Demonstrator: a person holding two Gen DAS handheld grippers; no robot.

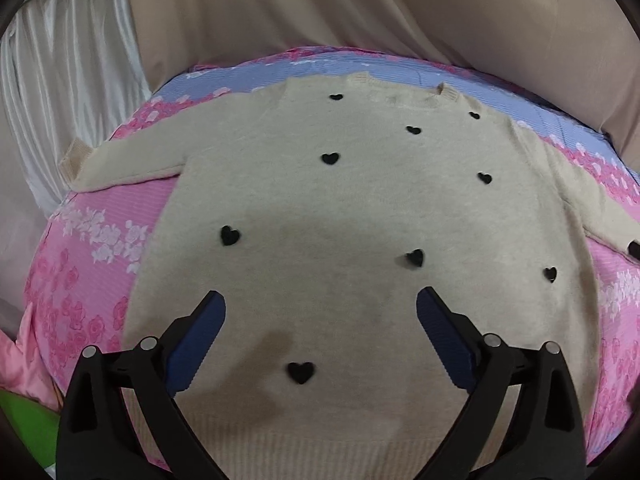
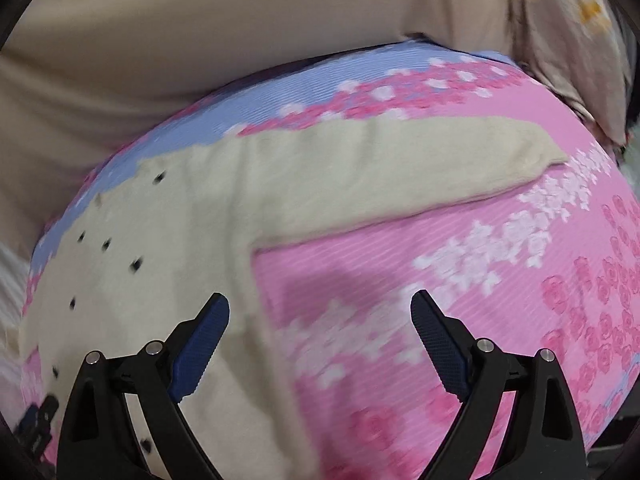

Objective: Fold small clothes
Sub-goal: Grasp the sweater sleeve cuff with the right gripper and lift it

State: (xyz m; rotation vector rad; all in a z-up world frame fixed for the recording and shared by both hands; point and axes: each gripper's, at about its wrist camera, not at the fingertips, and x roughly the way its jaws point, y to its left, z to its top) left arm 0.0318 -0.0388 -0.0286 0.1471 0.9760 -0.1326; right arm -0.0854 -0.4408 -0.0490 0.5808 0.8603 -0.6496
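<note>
A small cream sweater (image 1: 340, 208) with black hearts lies flat and face up on a pink and blue floral cover (image 1: 88, 264), sleeves spread out to both sides. My left gripper (image 1: 320, 316) is open and empty, hovering over the sweater's lower body near the hem. In the right wrist view the sweater (image 2: 168, 248) fills the left side, and its right sleeve (image 2: 400, 164) stretches to the right. My right gripper (image 2: 320, 316) is open and empty, above the sweater's right side edge below the sleeve. This view is blurred.
Beige fabric (image 1: 360, 4) rises behind the cover. White satin drapery (image 1: 64, 92) hangs at the far left. A pink cloth (image 1: 24, 360) and something green (image 1: 28, 424) lie at the lower left. A patterned beige pillow (image 2: 568, 40) sits at the back right.
</note>
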